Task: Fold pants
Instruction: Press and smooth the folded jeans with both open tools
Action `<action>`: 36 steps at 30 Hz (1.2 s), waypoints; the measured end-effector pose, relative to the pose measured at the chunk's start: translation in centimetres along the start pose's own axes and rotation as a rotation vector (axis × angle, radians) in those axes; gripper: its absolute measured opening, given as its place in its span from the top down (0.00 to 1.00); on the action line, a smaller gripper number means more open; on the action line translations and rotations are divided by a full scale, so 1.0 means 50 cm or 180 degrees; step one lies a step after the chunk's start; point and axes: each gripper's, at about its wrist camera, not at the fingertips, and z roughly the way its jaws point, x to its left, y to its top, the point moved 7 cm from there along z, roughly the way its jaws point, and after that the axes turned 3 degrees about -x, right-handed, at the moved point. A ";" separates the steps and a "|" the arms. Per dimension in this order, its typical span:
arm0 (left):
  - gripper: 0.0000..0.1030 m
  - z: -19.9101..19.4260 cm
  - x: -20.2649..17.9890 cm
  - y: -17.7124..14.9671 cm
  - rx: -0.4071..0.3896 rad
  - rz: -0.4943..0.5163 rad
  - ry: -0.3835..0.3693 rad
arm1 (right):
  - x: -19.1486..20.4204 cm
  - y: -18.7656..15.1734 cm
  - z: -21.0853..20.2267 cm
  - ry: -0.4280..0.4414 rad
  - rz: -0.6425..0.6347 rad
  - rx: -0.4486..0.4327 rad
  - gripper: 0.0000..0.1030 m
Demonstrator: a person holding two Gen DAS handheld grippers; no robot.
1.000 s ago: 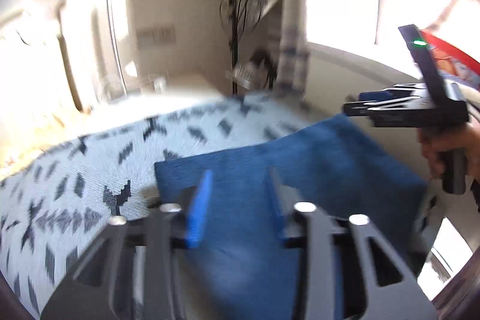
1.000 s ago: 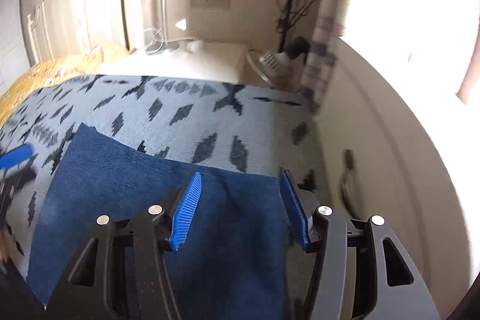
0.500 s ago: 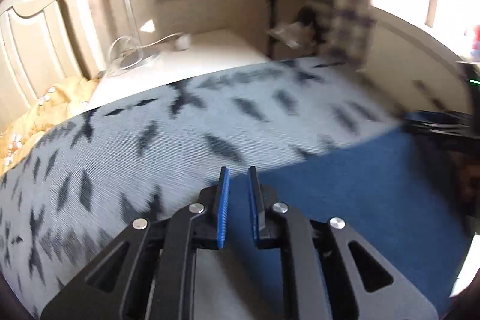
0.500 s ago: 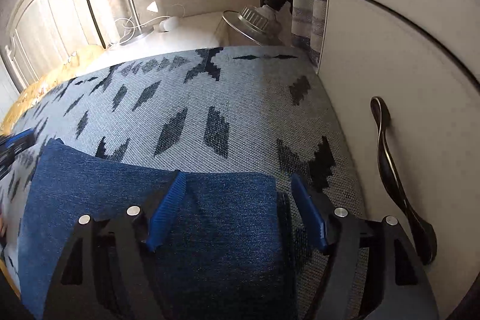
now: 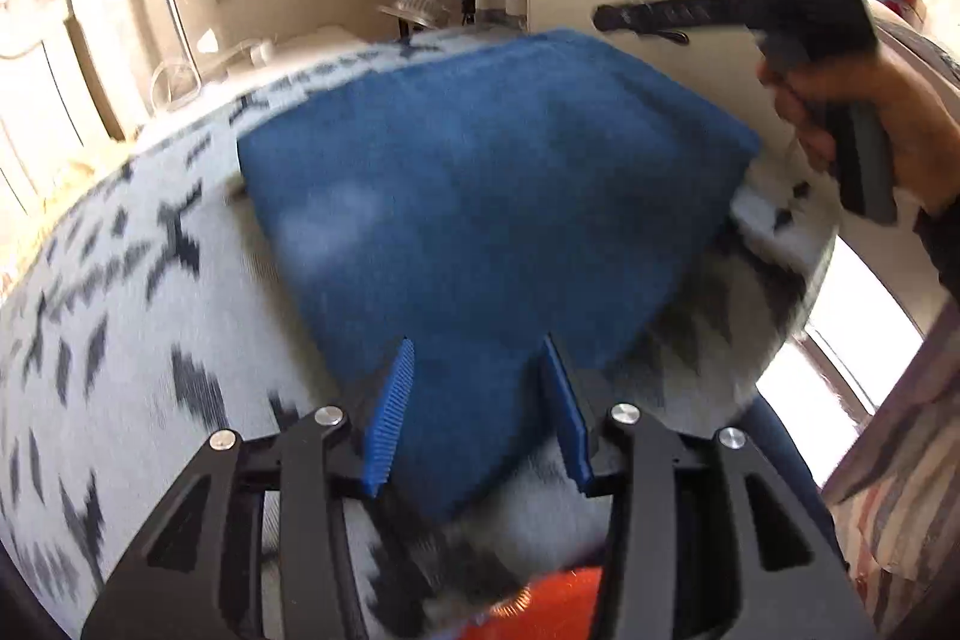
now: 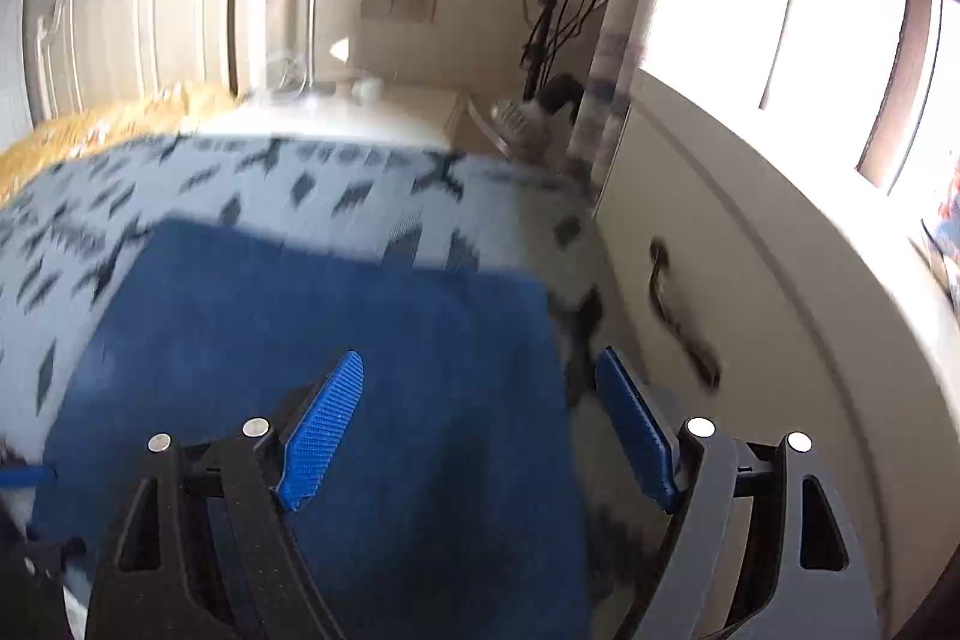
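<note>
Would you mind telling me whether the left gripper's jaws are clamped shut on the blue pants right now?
No, the left gripper has its jaws spread apart, with the blue pants lying flat on the patterned bedspread between and beyond them.

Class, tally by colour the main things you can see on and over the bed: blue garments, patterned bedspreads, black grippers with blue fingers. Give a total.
Blue pants, folded: 1
Grey-and-black patterned bedspread: 1
Black grippers with blue fingers: 2, the left gripper and the right gripper
Total: 4

Two wrist fisheyes, close above the bed, facing the headboard wall, sharing the blue pants (image 5: 480,196)
</note>
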 end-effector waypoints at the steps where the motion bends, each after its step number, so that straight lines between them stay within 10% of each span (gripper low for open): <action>1: 0.57 -0.004 -0.001 -0.008 0.0050 0.0018 0.0021 | 0.009 -0.032 0.002 -0.0056 -0.0065 0.0113 0.26; 7: 0.61 -0.036 0.025 0.130 -0.0266 -0.0007 -0.0101 | -0.031 -0.149 -0.001 -0.0179 0.0314 0.0405 0.21; 14: 0.77 0.251 -0.084 0.388 0.0162 0.0286 -0.0745 | -0.044 -0.188 -0.024 -0.0222 0.0705 0.0470 0.20; 20: 0.60 0.378 -0.099 0.478 0.0348 0.0323 -0.0359 | -0.039 -0.189 -0.018 -0.0319 0.0703 0.0557 0.19; 25: 0.62 0.297 -0.065 0.455 0.0142 0.0124 -0.0294 | -0.039 -0.198 -0.020 -0.0275 0.0735 0.0538 0.19; 33: 0.58 0.157 -0.008 0.186 0.0272 -0.0101 -0.0235 | -0.029 -0.207 -0.028 -0.0328 0.0702 0.0542 0.17; 36: 0.41 0.095 0.003 0.116 0.0237 -0.0131 -0.0053 | -0.025 -0.202 -0.030 -0.0358 0.0665 0.0549 0.17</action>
